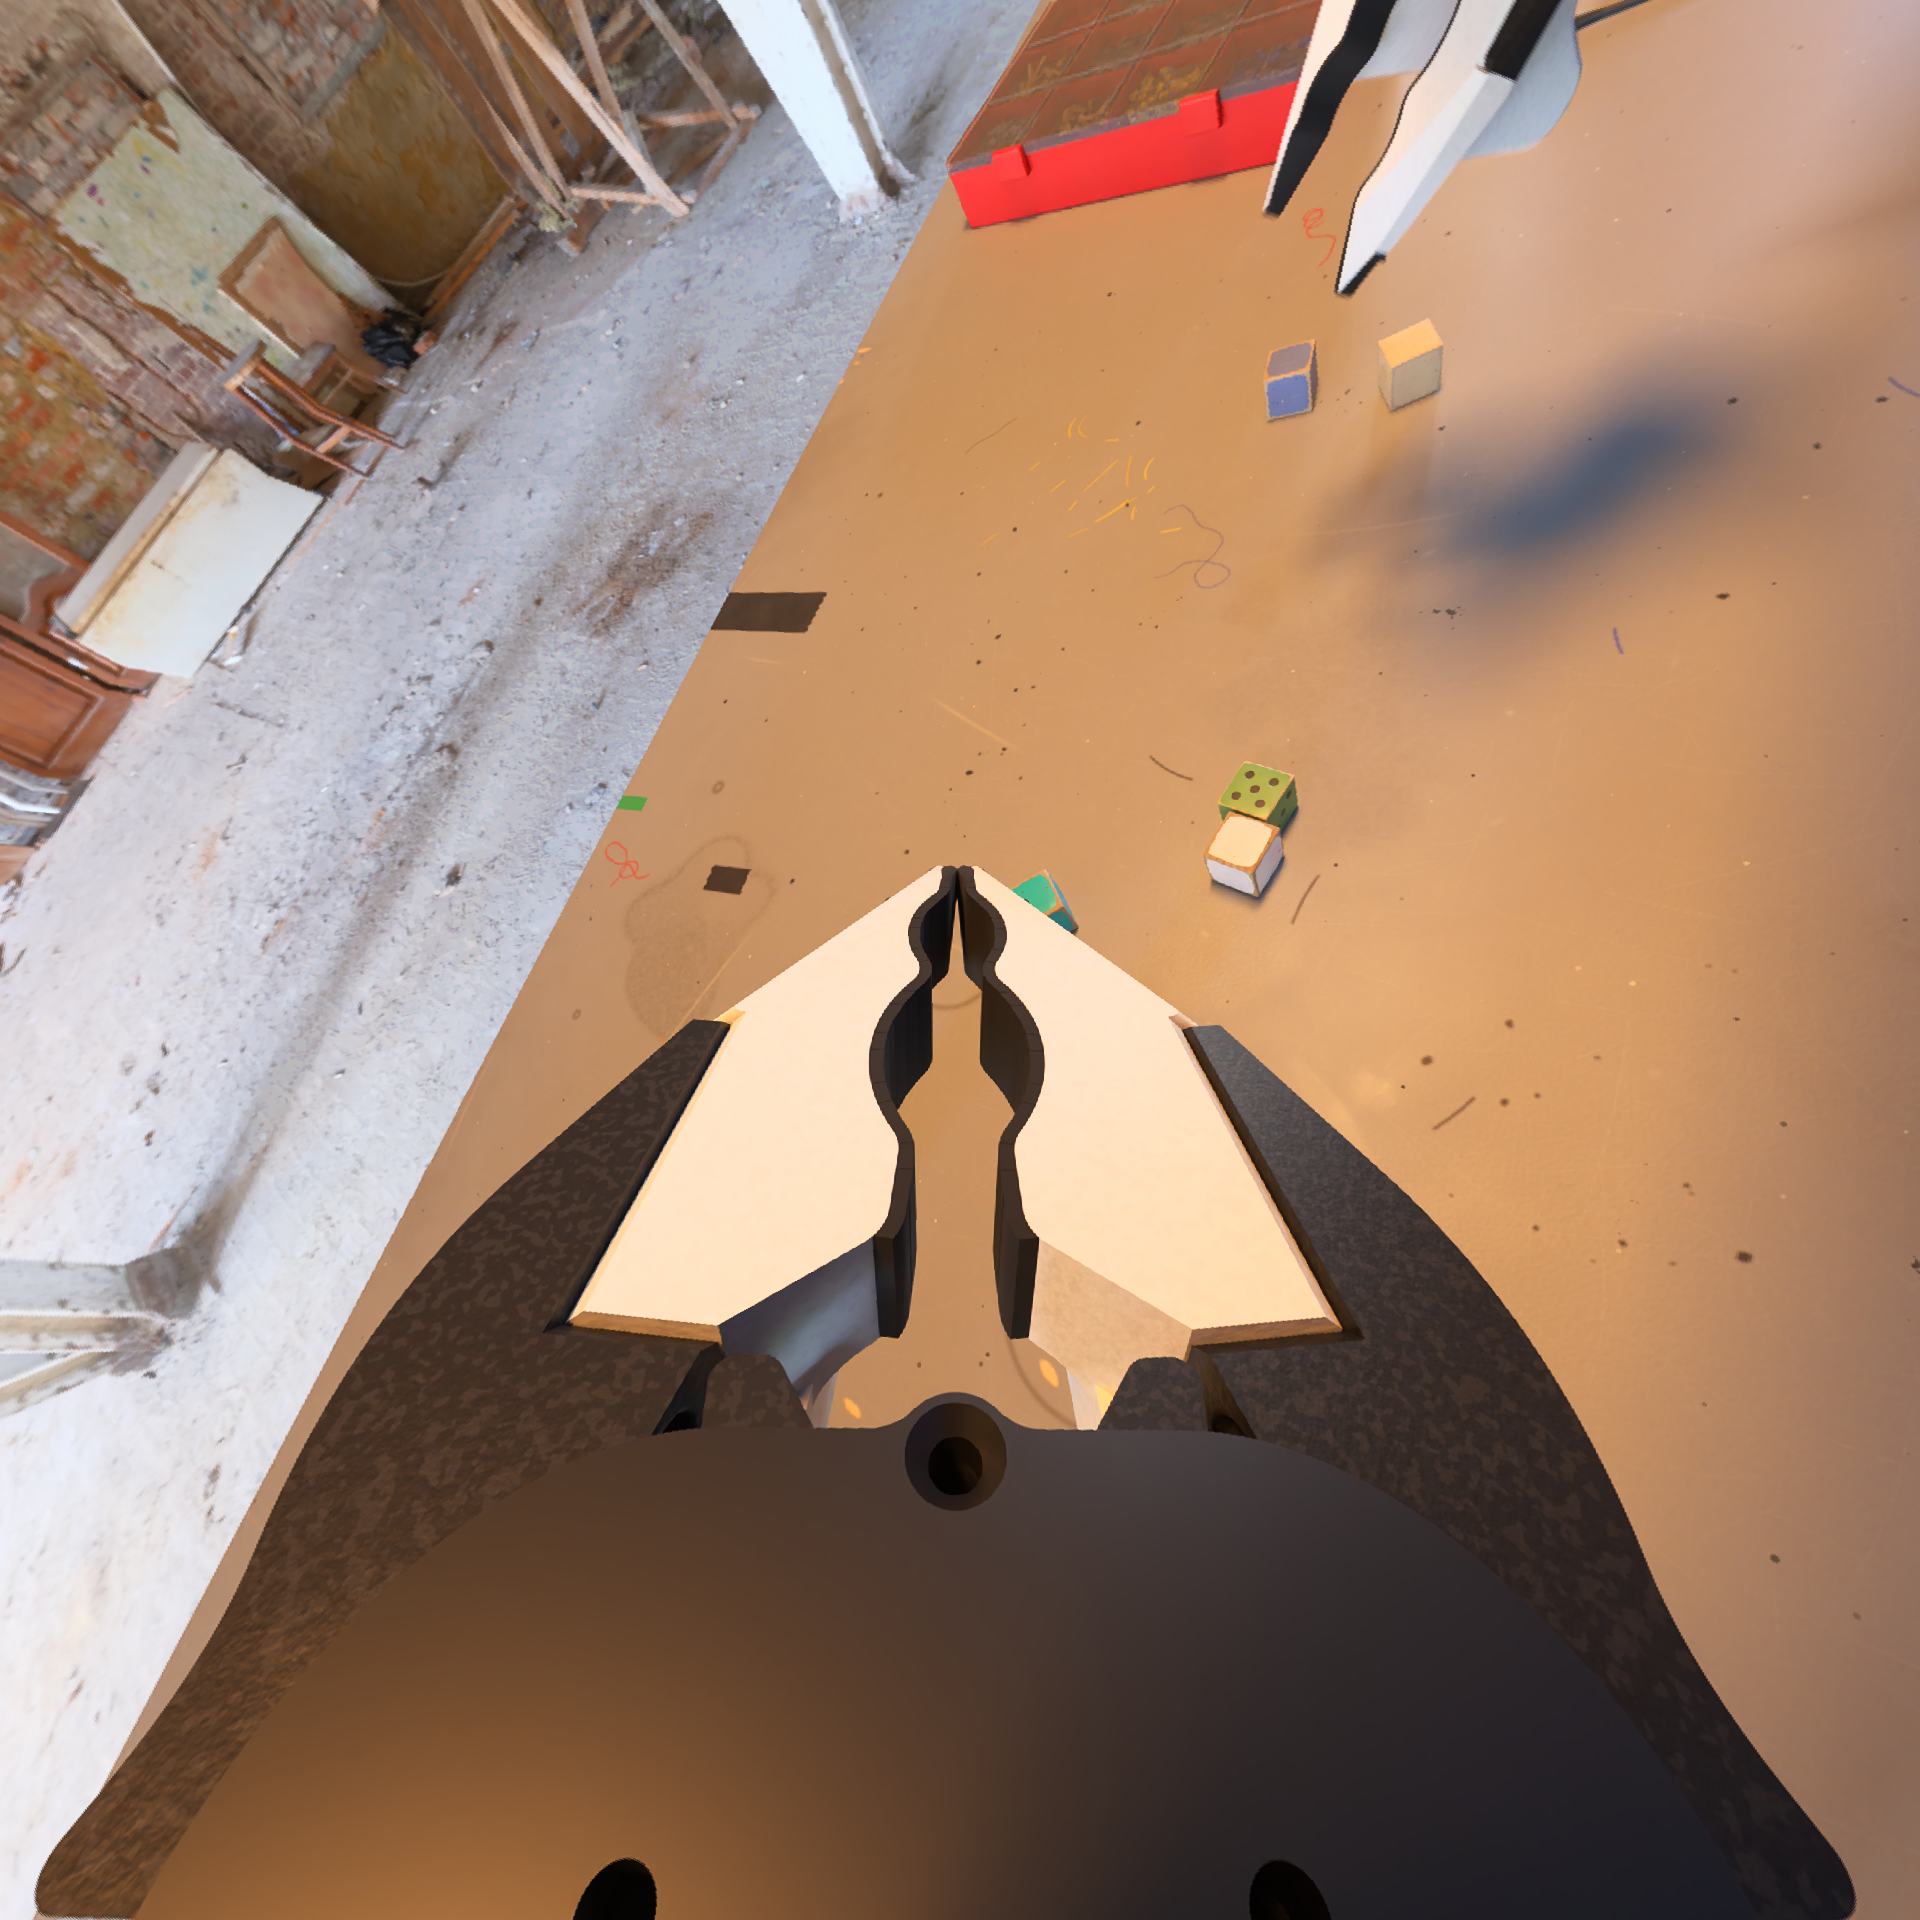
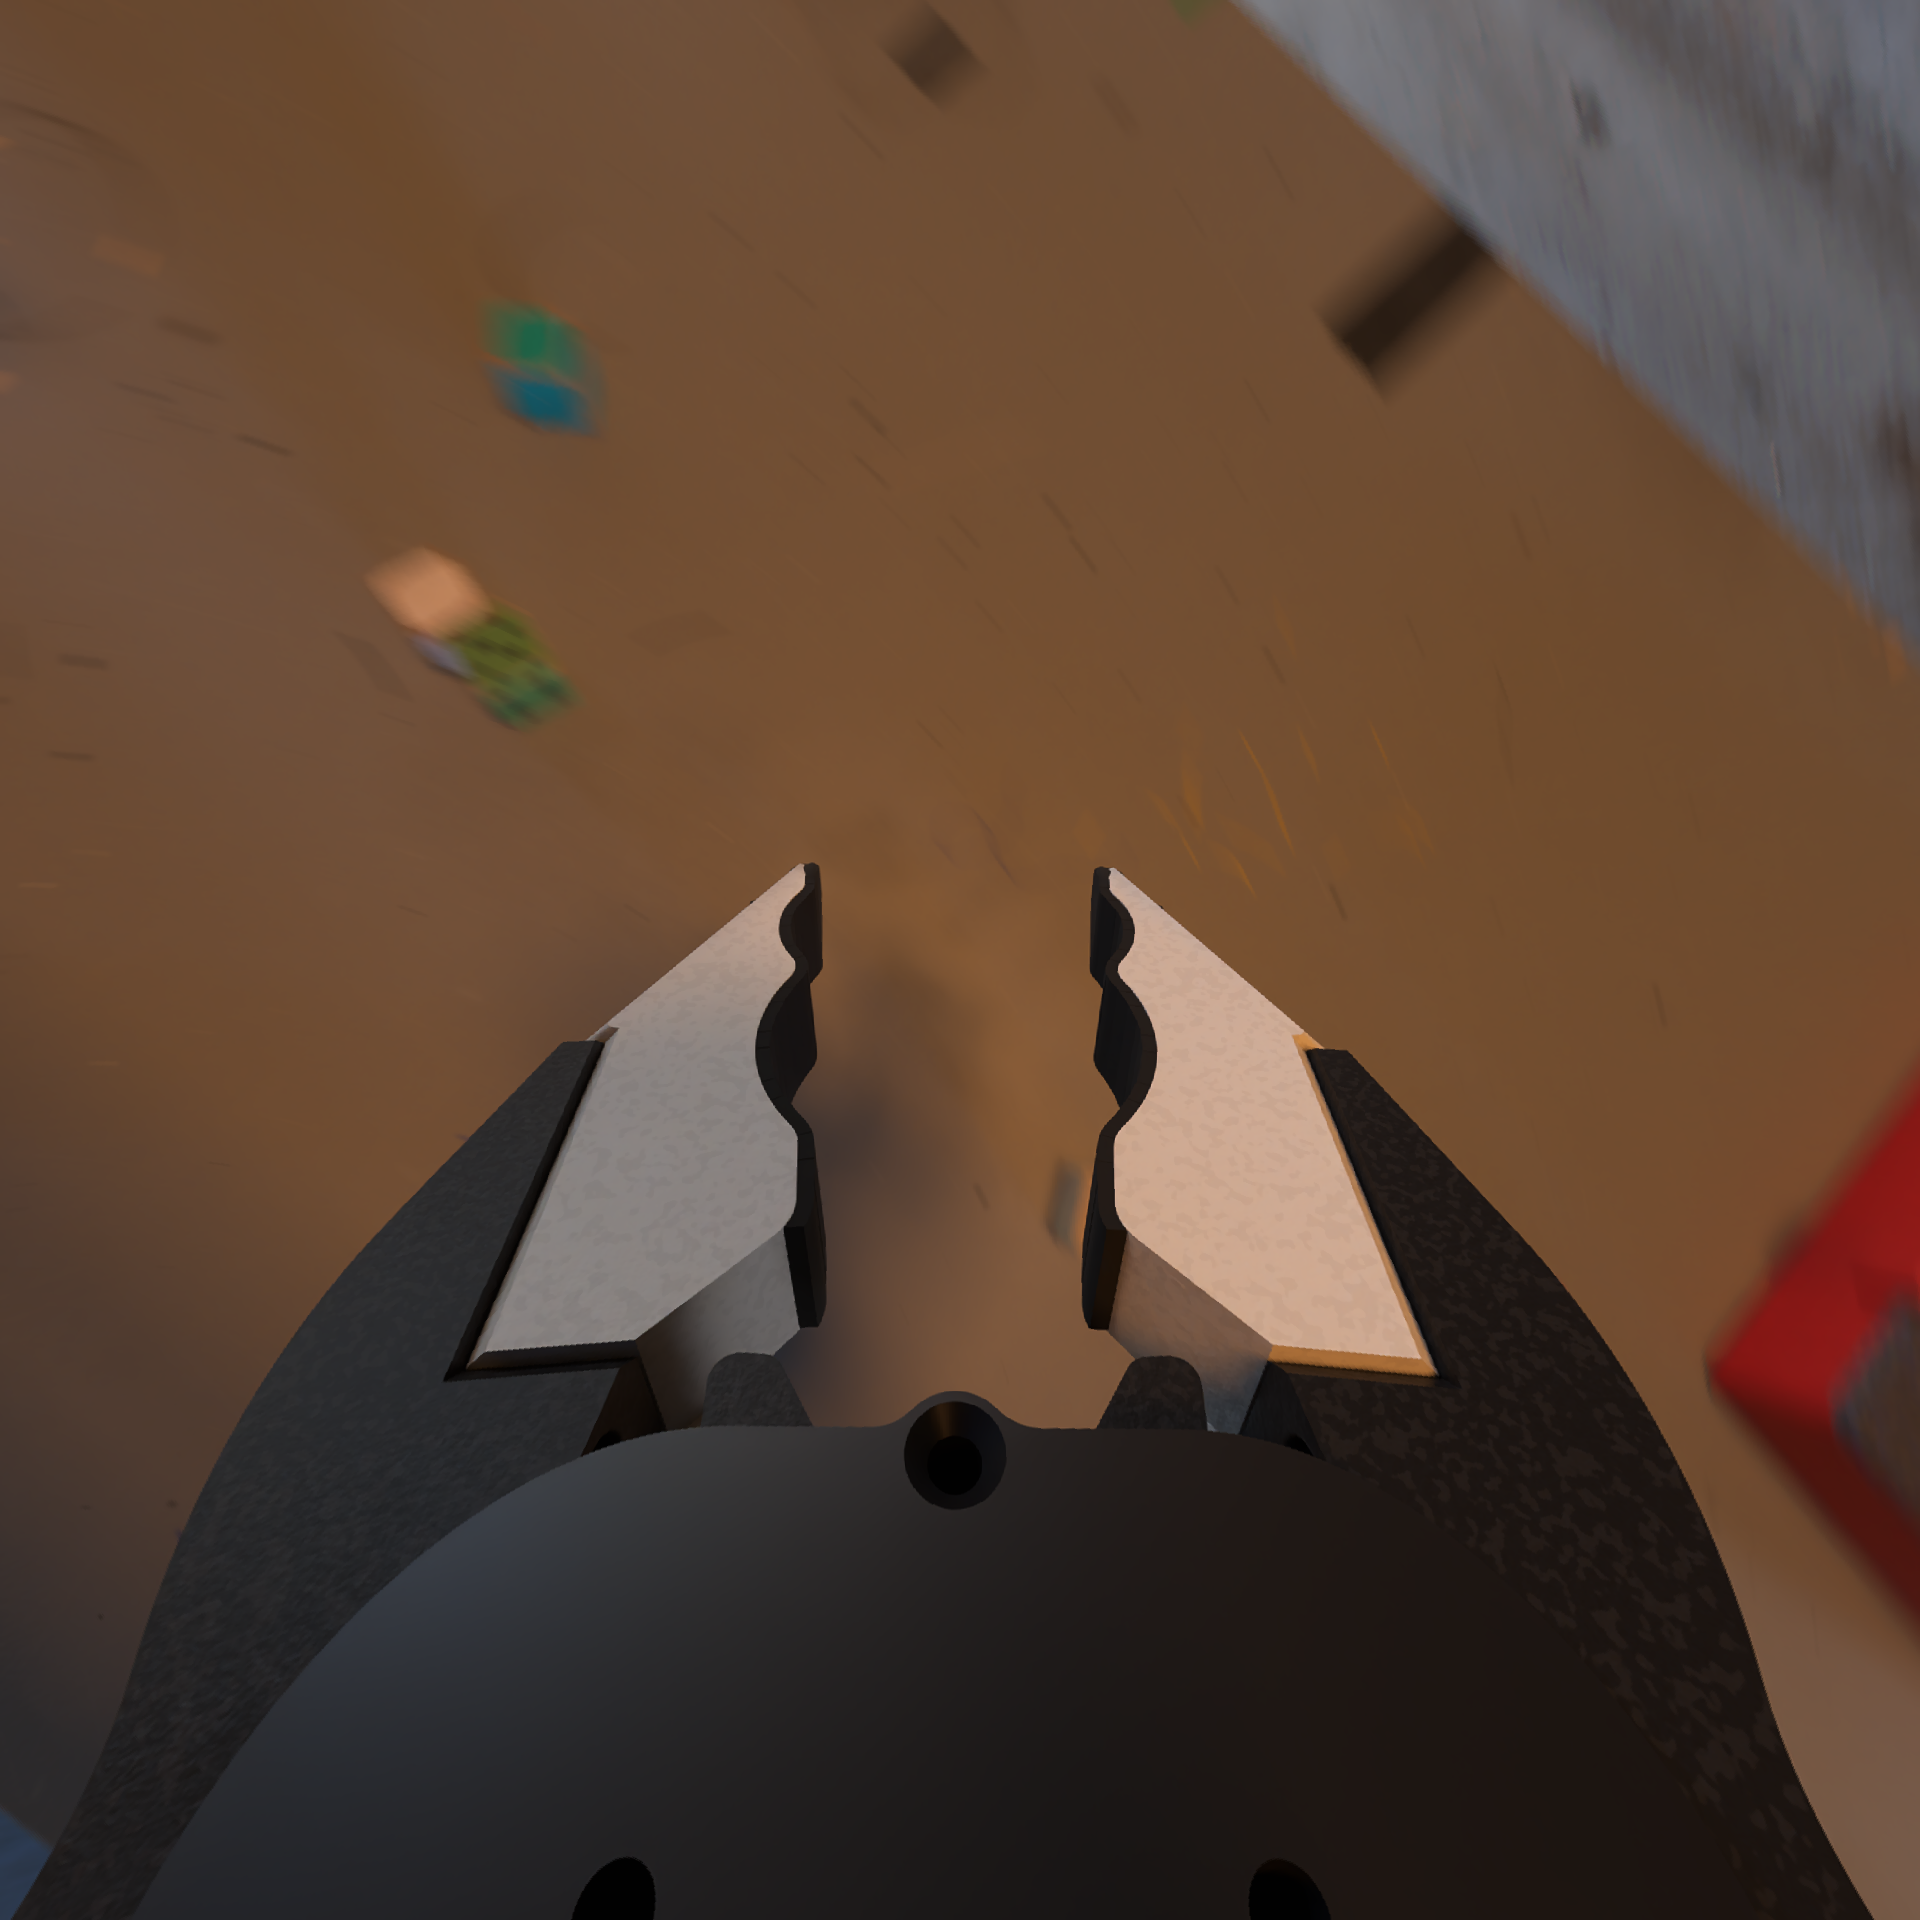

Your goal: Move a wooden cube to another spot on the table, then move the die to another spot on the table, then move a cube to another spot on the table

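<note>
In the left wrist view my left gripper point(image 1: 956, 875) is shut and empty above the brown table point(image 1: 1558, 1039). A green-teal cube point(image 1: 1047, 896) peeks out just right of its tips. A green die point(image 1: 1259, 795) touches a pale wooden cube point(image 1: 1244, 854) farther right. A blue-grey cube point(image 1: 1290, 379) and a tan cube point(image 1: 1410, 364) sit farther off, below my right gripper point(image 1: 1320, 244), which hangs open above them. The right wrist view is blurred: my right gripper point(image 2: 956, 873) is open and empty, with the green-teal cube point(image 2: 542, 366), the pale cube point(image 2: 426, 592) and the die point(image 2: 514, 660) at upper left.
A red flat case point(image 1: 1122, 156) with a dark gridded lid lies at the table's far end; it also shows at the right edge of the right wrist view point(image 2: 1829, 1340). The table's left edge point(image 1: 665, 748) drops to a concrete floor. Dark tape patches point(image 1: 769, 611) mark the table.
</note>
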Robot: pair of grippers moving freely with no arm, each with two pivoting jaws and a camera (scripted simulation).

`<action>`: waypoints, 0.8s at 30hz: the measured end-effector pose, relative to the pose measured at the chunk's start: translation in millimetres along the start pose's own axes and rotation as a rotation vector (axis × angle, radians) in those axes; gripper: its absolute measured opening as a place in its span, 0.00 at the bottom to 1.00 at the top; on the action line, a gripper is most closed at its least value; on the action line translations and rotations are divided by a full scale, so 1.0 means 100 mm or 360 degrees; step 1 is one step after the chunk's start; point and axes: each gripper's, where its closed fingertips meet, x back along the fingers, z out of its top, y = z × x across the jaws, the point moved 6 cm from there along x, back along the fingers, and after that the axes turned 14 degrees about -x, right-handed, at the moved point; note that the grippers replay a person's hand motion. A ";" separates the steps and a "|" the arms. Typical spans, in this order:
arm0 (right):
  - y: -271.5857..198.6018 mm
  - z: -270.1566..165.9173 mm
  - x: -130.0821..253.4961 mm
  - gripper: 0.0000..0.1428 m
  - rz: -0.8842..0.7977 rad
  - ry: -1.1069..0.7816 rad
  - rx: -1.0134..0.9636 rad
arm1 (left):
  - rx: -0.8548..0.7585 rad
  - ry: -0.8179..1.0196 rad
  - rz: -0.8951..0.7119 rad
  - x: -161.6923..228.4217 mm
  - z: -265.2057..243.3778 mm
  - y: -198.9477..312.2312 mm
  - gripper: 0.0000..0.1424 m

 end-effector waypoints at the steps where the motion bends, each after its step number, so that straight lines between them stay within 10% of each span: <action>1: -0.26 0.14 -0.02 0.37 0.0118 0.0080 0.0130 | 0.0001 -0.0003 -0.0001 0.00 0.00 0.00 0.00; 7: -1.29 0.10 -0.85 0.37 0.0419 -0.0286 0.0866 | -0.0011 0.0006 -0.0013 0.01 0.01 0.02 0.00; 13: -1.37 -0.06 -1.42 0.30 0.0290 -0.0544 0.0817 | -0.0016 0.0022 -0.0011 0.03 0.02 0.02 0.00; 20: -1.38 -0.13 -1.47 0.18 0.0356 -0.0673 0.0813 | -0.0017 0.0014 -0.0019 0.02 0.01 0.02 0.00; 24: -1.27 0.24 -0.85 0.18 0.0268 -0.0378 0.0695 | -0.0022 0.0021 -0.0013 0.03 0.02 0.02 0.00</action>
